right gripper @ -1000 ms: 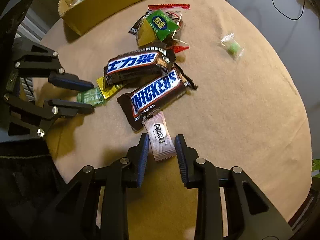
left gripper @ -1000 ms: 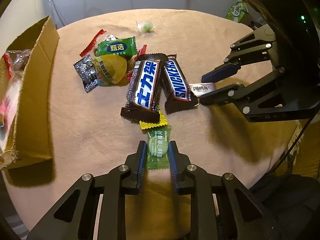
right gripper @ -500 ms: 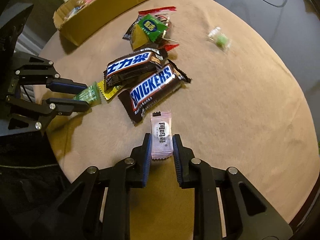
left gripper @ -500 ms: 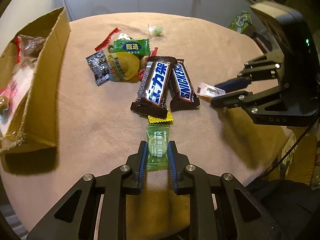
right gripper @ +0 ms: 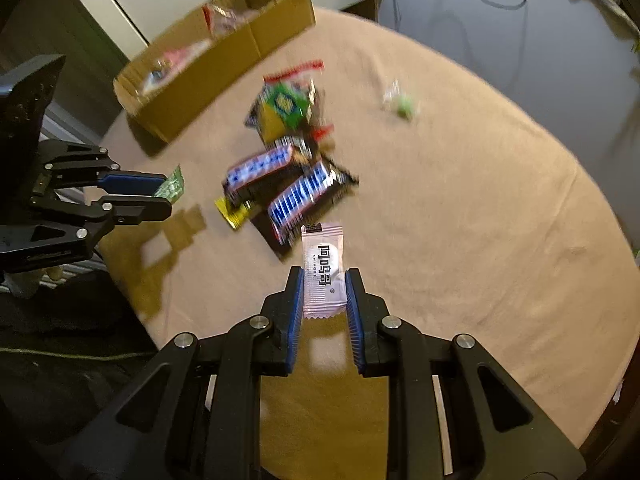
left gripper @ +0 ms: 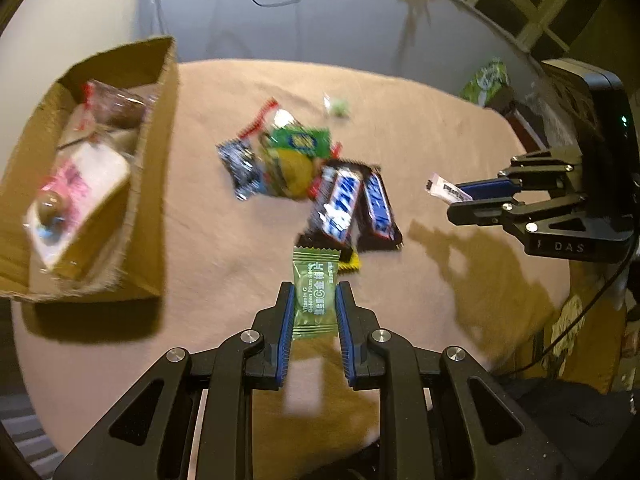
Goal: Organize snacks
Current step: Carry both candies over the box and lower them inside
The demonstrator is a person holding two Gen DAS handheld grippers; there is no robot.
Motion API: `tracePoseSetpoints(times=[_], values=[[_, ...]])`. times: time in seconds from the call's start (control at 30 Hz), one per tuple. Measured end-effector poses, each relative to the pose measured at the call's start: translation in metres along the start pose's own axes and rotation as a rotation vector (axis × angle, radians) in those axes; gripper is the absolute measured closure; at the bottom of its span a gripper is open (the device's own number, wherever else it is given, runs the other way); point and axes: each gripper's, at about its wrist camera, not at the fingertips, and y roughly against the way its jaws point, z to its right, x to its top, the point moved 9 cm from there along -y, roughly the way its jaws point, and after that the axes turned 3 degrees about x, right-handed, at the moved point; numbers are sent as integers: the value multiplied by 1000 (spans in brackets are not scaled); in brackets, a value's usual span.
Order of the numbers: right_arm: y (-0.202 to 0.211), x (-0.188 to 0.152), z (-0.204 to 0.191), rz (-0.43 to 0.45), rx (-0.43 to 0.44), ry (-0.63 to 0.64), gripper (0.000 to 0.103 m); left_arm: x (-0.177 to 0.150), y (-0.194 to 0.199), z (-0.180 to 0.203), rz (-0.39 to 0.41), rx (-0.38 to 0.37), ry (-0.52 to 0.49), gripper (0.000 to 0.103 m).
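Green foil candy sachet (left gripper: 315, 294) — pinched in left gripper (left gripper: 312, 309); pale pink sachet (right gripper: 323, 270) — pinched in right gripper (right gripper: 322, 296). Both clear of counter (right gripper: 460, 220). Step: carrying. Next: release over brown cardboard box (left gripper: 154, 168).

surface: round table (left gripper: 440, 128) under tan cloth | far left: open cardboard box (left gripper: 154, 184) with snacks | centre: two Snickers bars (left gripper: 352, 206) side by side, yellow sachet (left gripper: 349, 265) at their near ends, blurred wrapper pile (left gripper: 280, 152) just beyond | far: lone green candy (left gripper: 339, 106)
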Motion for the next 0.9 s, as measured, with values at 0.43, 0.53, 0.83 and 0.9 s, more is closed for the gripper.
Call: tracePoseSetpoints(times=[0.43,0.53,0.83,0.9], values=[[9,105,-46,130,42,61,82,25,35,-78,102,89,154,84],[4,127,-61,139,56,89,82,27,40,-90,115,108,184,84],[-21,169,-95,130,94,133,82,27,41,-117,115,138,225,84],[-26,178,-104,126,104,143,82,26,42,-121,115,141,234,84]])
